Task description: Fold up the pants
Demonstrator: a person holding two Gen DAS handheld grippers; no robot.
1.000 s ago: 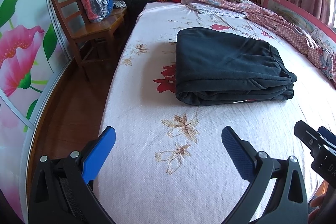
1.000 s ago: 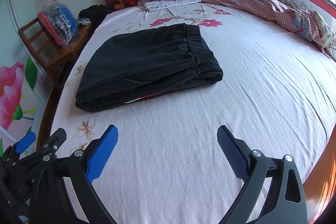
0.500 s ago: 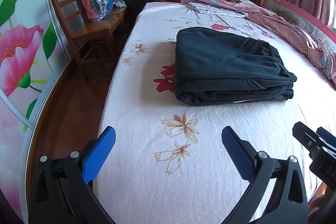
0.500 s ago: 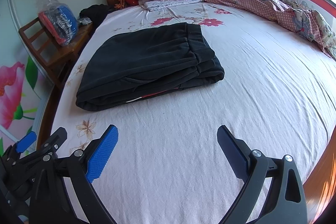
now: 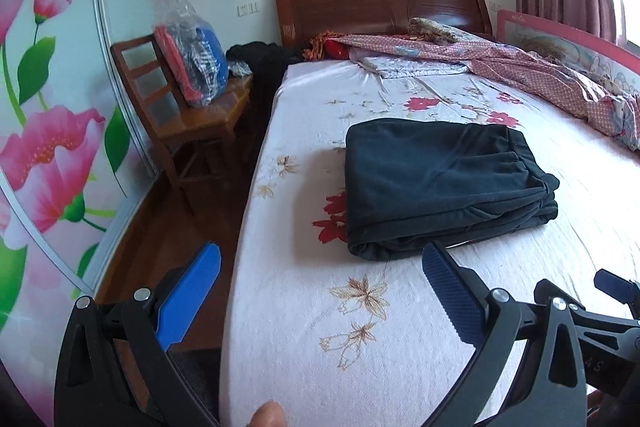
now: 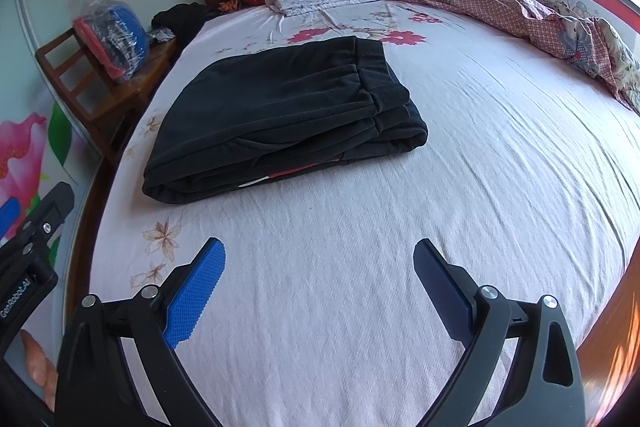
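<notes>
I see the dark fleecy pants (image 6: 280, 115) folded into a thick, soft rectangle on the bed's (image 6: 460, 207) floral sheet, clear sheet all around. My left hand-held gripper (image 5: 320, 277) and right hand-held gripper (image 6: 319, 261) both gape wide, empty, well short of them.

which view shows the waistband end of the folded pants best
The right wrist view: the pants lie near centre with the gathered waistband and stacked layers facing the camera. The left wrist view shows the pants farther off to the right, waistband end turned away.
</notes>
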